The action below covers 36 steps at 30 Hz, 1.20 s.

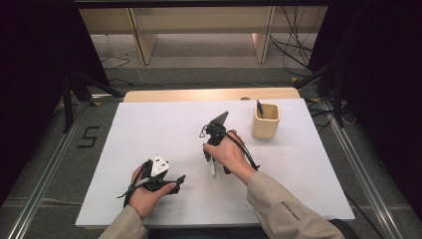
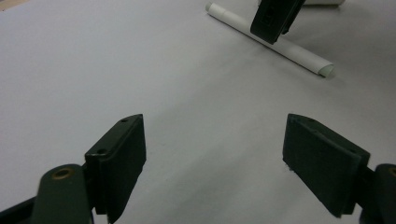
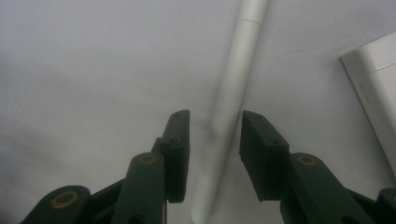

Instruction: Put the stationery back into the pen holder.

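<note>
Pen (image 3: 231, 100) lies flat on the table (image 1: 149, 129), right gripper (image 3: 214, 140) straddling it, jaws part open, not pinching yet. Probably best to squeeze square across the barrel. Left gripper (image 2: 212, 158) hangs wide open and empty nearby.

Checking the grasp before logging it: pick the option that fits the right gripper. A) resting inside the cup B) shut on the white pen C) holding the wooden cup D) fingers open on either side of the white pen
D: in the right gripper view the right gripper has a gap on each side of the white pen, which lies on the table.
</note>
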Tool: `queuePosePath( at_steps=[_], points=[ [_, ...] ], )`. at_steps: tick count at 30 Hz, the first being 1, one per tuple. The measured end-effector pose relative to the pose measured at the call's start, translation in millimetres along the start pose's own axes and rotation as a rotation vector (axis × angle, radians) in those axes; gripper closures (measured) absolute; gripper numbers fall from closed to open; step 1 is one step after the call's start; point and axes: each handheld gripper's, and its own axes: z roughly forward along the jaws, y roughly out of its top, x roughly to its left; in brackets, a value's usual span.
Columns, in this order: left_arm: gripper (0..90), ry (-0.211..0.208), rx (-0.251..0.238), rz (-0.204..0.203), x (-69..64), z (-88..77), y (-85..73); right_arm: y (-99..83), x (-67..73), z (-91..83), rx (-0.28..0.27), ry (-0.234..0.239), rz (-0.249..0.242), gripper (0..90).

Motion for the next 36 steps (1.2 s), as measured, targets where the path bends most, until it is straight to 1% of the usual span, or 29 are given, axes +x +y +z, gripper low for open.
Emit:
queuePosePath(
  at_steps=[5,10,19,21,36],
  points=[
    [21.3,0.000,0.000,0.000,0.1,0.2,-0.2,3.1,0.4,0.8,0.018,-0.020,0.035,63.9],
    [21.3,-0.001,0.000,0.000,0.0,0.2,-0.1,4.6,1.5,3.8,0.027,-0.016,0.063,64.8],
    [21.3,-0.002,0.002,0.001,0.4,0.2,-0.1,5.2,2.3,7.0,0.025,-0.041,0.070,66.7],
    [21.3,-0.003,0.002,0.001,0.5,0.3,-0.1,5.8,2.1,7.9,0.023,-0.040,0.071,67.1],
    [21.3,-0.003,0.002,0.002,0.8,0.2,-0.1,9.0,5.7,9.8,0.040,-0.074,0.087,71.3]
  ],
)
